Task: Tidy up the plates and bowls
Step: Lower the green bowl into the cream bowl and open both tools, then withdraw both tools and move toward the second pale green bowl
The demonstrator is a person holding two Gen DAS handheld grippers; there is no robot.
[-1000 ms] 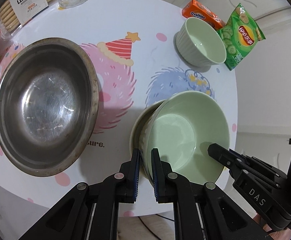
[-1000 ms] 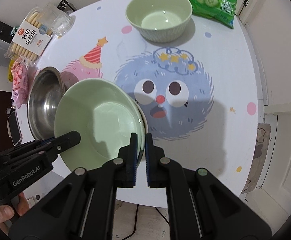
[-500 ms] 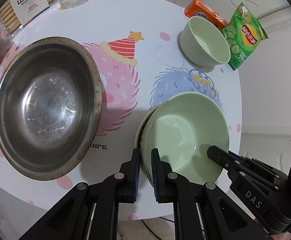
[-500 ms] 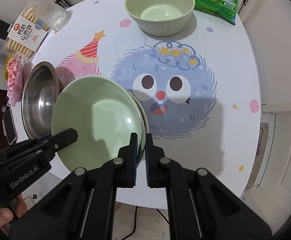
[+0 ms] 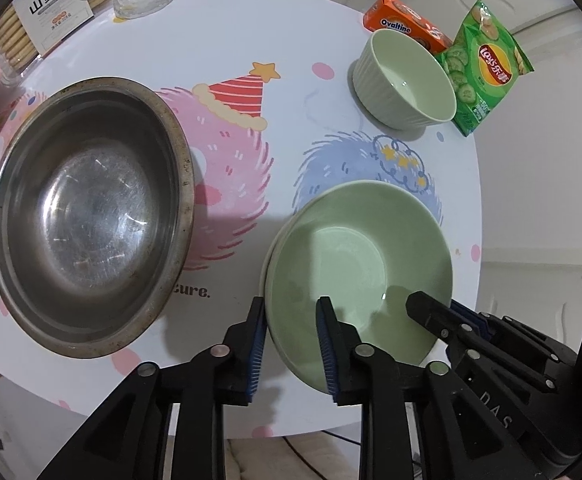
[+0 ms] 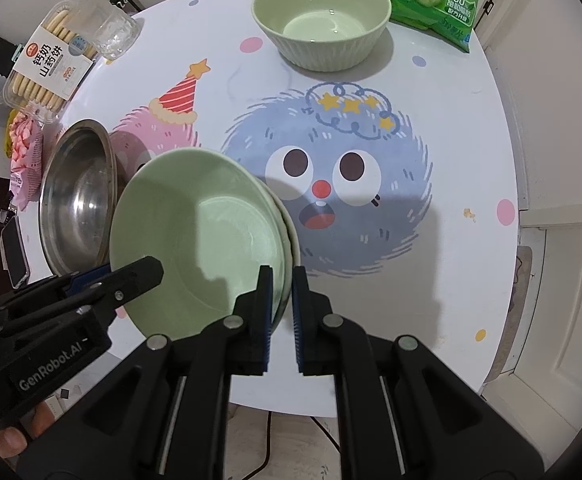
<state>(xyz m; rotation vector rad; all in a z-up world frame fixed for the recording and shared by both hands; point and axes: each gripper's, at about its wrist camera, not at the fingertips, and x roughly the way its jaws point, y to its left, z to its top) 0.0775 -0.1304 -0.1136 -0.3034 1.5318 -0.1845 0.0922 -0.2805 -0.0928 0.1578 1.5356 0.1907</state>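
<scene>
Nearest the cameras, the left tongs (image 5: pixel 291 344) stand with their jaws apart, straddling the near rim of the green bowl (image 5: pixel 359 276); half a second ago the same jaws were pinched tight on that rim, so the left grip has just been let go. The right tongs (image 6: pixel 281 312) are clamped on the bowl's opposite rim, as they were before, and now carry it alone. A second, paler rim shows just behind the green bowl on both sides, which suggests two nested bowls, or a bowl seated in a plate; the views do not settle which. The right tongs appear to pinch both rims together. The bowl is tilted and seems to be held above the table (image 5: pixel 291 48) rather than resting on it, over the near edge of the blue cartoon print.

To the left of the green bowl sits the steel bowl (image 5: pixel 87 220), empty and upright on the table. Farther back and to the right of the green bowl stands the ribbed bowl (image 5: pixel 405 82), also empty. Beyond it lie the chip bag (image 5: pixel 487 68) and the orange box (image 5: pixel 403 24).

The release suggests a handover: the right hand is now free to carry the green bowl, probably toward stacking with another bowl.
</scene>
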